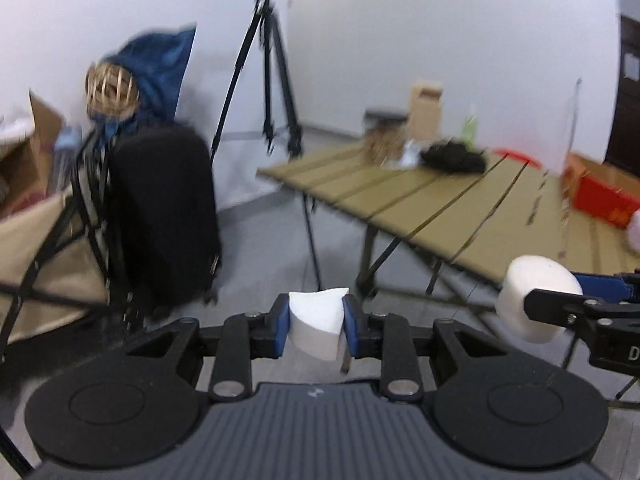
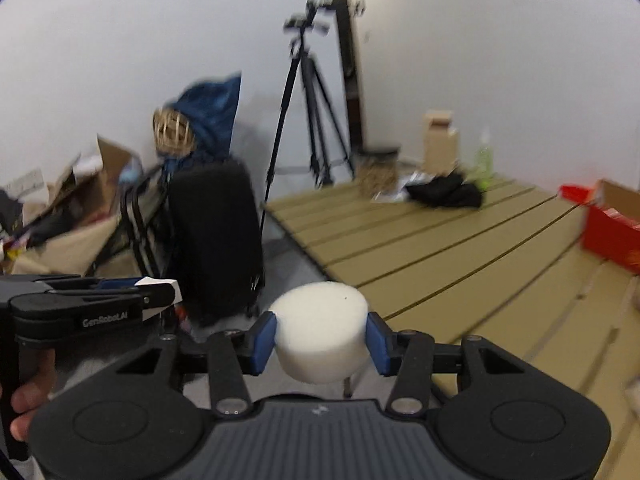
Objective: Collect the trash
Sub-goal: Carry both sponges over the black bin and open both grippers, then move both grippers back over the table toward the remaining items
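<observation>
1. My left fingers [image 1: 316,326] are clamped on a white foam wedge [image 1: 316,322]; both blue pads press its sides, narrow gap, nothing loose.
2. My right fingers [image 2: 321,338] grip a white foam cylinder [image 2: 321,330], flat face up, pads pressed on its curved wall, set a good bit wider than the left pair.
3. Landmark: the tan slatted table [image 1: 436,204]. Both foam pieces hang in the air off its near left corner, over the grey floor [image 1: 260,248], touching nothing but my pads.
4. From the left camera the cylinder [image 1: 534,298] shows just beside the table's near edge, carried in the right gripper [image 1: 560,304] coming in from the right.
5. From the right camera the left gripper [image 2: 92,304] sits left of the table, a hand [image 2: 28,404] wrapped on its handle, a corner of the wedge [image 2: 164,286] poking out at its tip.
6. On the table's far end: a dark cloth heap [image 2: 446,192], a brown paper bag [image 2: 440,144], a green bottle [image 2: 484,160], all blurred.
7. At the table's right side, a red cardboard box [image 2: 612,236].
8. Left of the table: a black suitcase [image 1: 164,216], then a camera tripod [image 1: 276,80] behind the table's far left corner.
</observation>
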